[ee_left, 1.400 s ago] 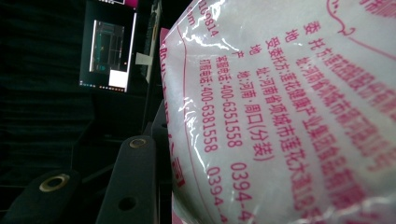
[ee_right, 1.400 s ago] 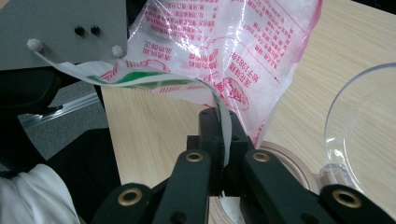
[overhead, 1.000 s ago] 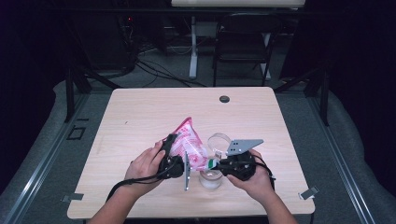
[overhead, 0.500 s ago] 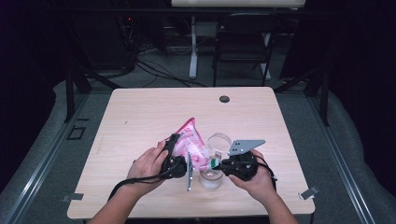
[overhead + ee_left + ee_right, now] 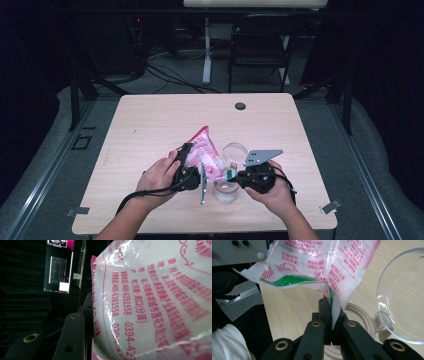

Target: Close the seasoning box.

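1. Nearest the camera, two forearms came in from the bottom edge of the high view, cut off by the frame; the left hand (image 5: 161,175) and right hand (image 5: 274,192) each gripped a tool.
2. The right gripper (image 5: 331,315) was clamped on the torn, green-lined mouth of a pink-and-white plastic bag (image 5: 327,262), its jaws pinched onto the film, as the right gripper view showed.
3. Just beyond those jaws sat a clear jar (image 5: 359,317) with a beige rim, its hinged clear lid (image 5: 402,297) swung open; the jaws hid the jar's near half.
4. The left gripper (image 5: 192,167) lay against the bag (image 5: 205,155). In its own view one jaw pressed the bag's (image 5: 155,302) edge, the film hiding the other, so its hold could not be told.
5. Printed pink lettering was readable only in the gripper views.
6. Farther off, a dark round disc (image 5: 240,106) sat at the tabletop's (image 5: 150,130) far edge; a chair (image 5: 260,50) stood in the dim beyond.
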Motion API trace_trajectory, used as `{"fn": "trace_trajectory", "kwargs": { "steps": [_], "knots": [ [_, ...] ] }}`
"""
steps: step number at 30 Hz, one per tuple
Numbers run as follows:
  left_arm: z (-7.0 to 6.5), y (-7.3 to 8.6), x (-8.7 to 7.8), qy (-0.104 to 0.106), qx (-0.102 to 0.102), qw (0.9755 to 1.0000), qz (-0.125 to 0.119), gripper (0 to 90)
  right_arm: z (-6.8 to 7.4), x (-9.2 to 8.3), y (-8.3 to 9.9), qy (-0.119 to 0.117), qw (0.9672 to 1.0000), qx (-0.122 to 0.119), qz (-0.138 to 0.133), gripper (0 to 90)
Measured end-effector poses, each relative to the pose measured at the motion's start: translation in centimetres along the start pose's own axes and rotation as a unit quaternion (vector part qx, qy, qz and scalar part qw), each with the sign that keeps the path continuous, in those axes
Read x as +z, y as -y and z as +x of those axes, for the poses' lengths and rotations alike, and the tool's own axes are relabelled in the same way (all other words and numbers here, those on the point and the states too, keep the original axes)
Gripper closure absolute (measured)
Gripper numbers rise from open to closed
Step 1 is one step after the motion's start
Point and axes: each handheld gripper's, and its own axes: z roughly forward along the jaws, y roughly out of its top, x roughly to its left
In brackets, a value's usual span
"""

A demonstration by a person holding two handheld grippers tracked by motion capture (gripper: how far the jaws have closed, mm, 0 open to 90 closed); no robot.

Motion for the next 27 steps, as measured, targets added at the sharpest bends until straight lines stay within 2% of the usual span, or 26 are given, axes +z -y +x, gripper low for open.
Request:
{"fn": "trace_trajectory", "kwargs": {
  "steps": [15,27],
  "knots": [
    [-0.08,-0.15,-0.32,-0.019,0.014,0.9997,-0.008,62.8,-0.16,0.32,0.21,-0.003,1.0,0.002,0.007,90.0],
    [-0.17,-0.29,-0.49,-0.023,0.02,0.9995,-0.011,65.7,-0.13,0.63,0.36,0.0,0.9999,0.002,0.014,90.0]
  ]
}}
